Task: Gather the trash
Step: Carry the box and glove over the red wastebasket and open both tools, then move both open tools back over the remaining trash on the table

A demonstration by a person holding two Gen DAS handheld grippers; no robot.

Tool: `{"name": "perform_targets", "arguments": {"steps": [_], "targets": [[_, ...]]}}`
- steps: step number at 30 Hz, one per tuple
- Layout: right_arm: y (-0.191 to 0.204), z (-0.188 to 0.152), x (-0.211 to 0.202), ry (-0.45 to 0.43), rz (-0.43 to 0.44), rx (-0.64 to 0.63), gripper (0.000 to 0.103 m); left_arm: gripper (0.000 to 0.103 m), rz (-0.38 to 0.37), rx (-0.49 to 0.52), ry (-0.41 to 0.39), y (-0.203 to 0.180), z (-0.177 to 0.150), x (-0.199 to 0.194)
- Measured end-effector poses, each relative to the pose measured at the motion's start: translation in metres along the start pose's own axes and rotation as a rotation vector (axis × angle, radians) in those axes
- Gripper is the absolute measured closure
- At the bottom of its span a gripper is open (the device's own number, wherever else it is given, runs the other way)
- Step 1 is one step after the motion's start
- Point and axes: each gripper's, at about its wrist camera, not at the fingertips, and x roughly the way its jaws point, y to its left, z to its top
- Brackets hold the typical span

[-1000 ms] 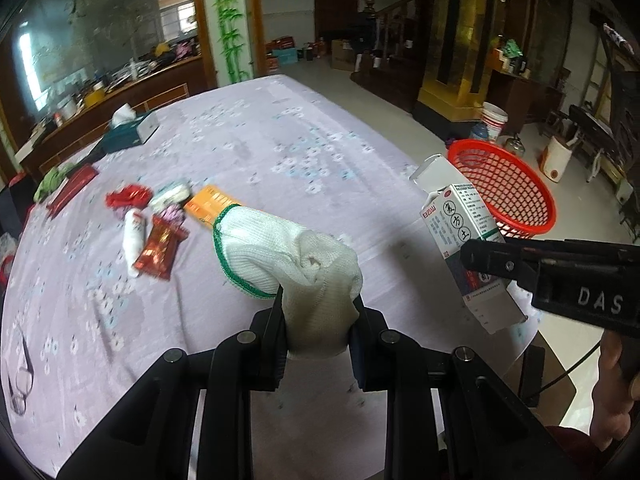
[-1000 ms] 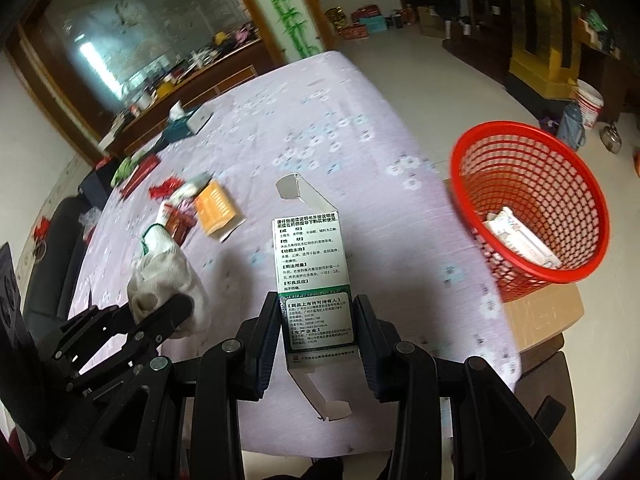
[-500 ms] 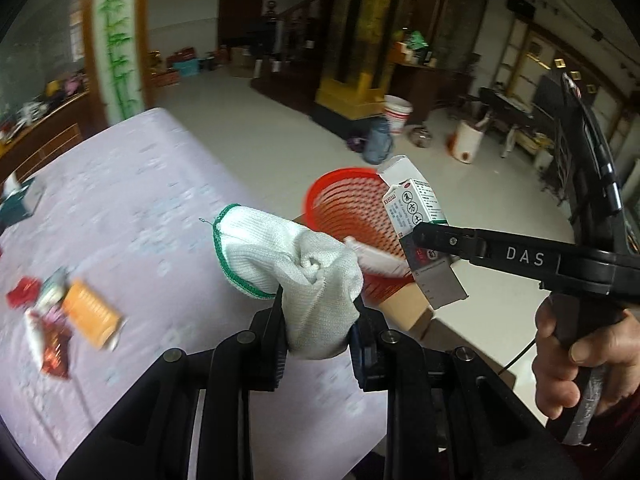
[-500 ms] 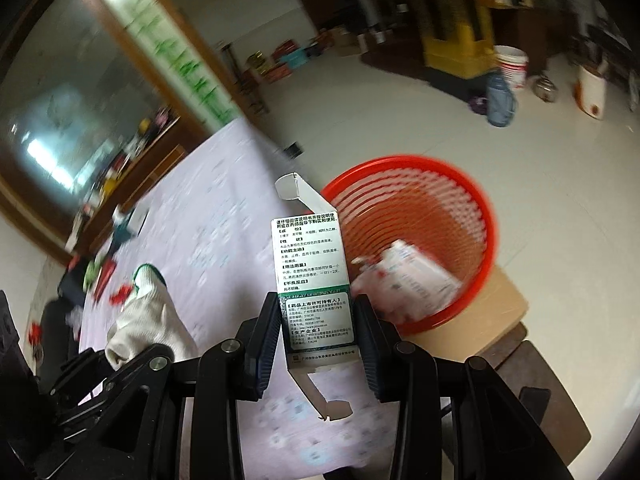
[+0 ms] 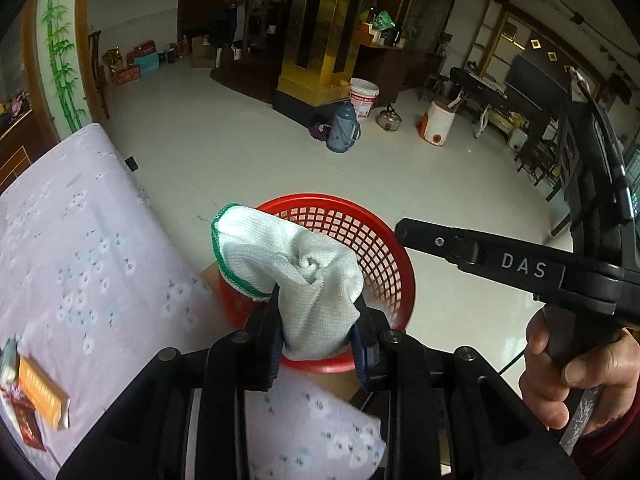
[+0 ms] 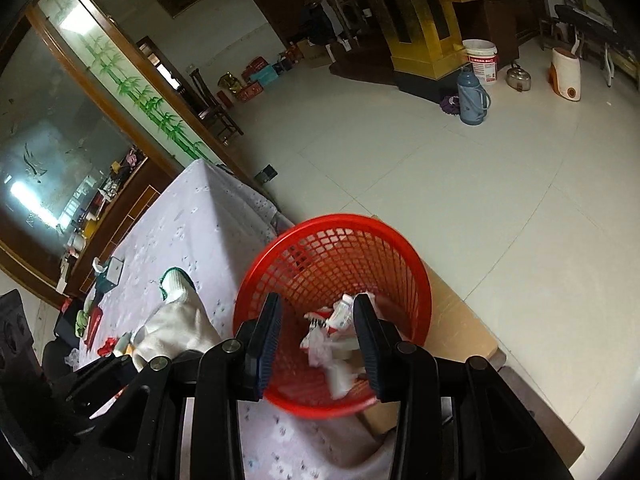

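White knit glove [image 5: 304,276] (green-edged cuff, bunched) hangs above the red mesh basket [image 6: 400,264] holding crumpled cartons [image 6: 332,328].

Looks like somebody's big living room at home: pale tiled floor [image 5: 248,160], a wooden staircase [image 5: 256,12] at the back, a bamboo-painted glass partition [image 6: 132,92], a thermos [image 5: 342,128] and kettle [image 5: 389,118] parked on the floor, flowery tablecloth [image 5: 80,272] on the table.

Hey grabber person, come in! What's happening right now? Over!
Left gripper shut on white glove, above red basket. Right gripper open, empty, over the basket. Trash in basket. Nothing in the way.
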Motion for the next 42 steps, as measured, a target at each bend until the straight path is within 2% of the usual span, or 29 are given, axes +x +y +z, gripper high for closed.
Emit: {"name": "perform_targets", "arguments": {"steps": [1, 2, 3, 9, 15, 21, 30, 40, 42], "targets": [[-0.001, 0.003, 0.005, 0.010, -0.007, -0.004, 0.062, 0.062, -0.001, 0.002, 0.006, -0.001, 0.002, 0.004], [-0.004, 0.006, 0.010, 0.019, -0.008, 0.004, 0.062, 0.049, 0.009, 0.006, 0.011, -0.001, 0.004, 0.009], [-0.006, 0.008, 0.012, 0.025, 0.002, 0.012, 0.062, 0.046, 0.025, 0.009, 0.009, -0.002, 0.004, 0.008], [-0.003, 0.007, 0.008, 0.033, 0.022, -0.031, 0.062, 0.046, 0.055, -0.049, -0.005, 0.007, -0.008, -0.005], [0.025, -0.016, 0.014, 0.094, 0.102, -0.079, 0.061, 0.046, 0.112, -0.142, -0.009, 0.029, -0.045, -0.033], [0.073, -0.051, 0.033, 0.186, 0.170, -0.167, 0.059, 0.046, 0.163, -0.225, -0.018, 0.055, -0.089, -0.068], [0.137, -0.101, 0.048, 0.262, 0.218, -0.295, 0.057, 0.046, 0.244, -0.375, -0.019, 0.105, -0.160, -0.115], [0.227, -0.144, 0.067, 0.302, 0.246, -0.468, 0.052, 0.046, 0.345, -0.520, -0.058, 0.159, -0.223, -0.178], [0.246, -0.148, 0.073, 0.294, 0.243, -0.508, 0.047, 0.046, 0.363, -0.538, -0.063, 0.169, -0.235, -0.190]]}}
